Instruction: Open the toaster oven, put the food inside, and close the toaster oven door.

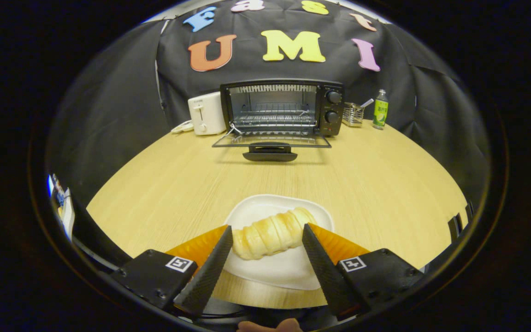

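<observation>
My tongs are spread around the bread on the plate, fingertips at its ends; I can't tell if they touch. The oven stands open beyond, so I judge pickup is in hand: squeeze, lift, carry to the rack. The bread's underside is hidden.

The gripper has two long wedge-shaped fingers with a fine woven texture, standing spread apart. Each is fixed to a blocky black mount with small screws and a white square marker with a black pattern on top. At six o'clock, a bit of a hand shows.
</observation>
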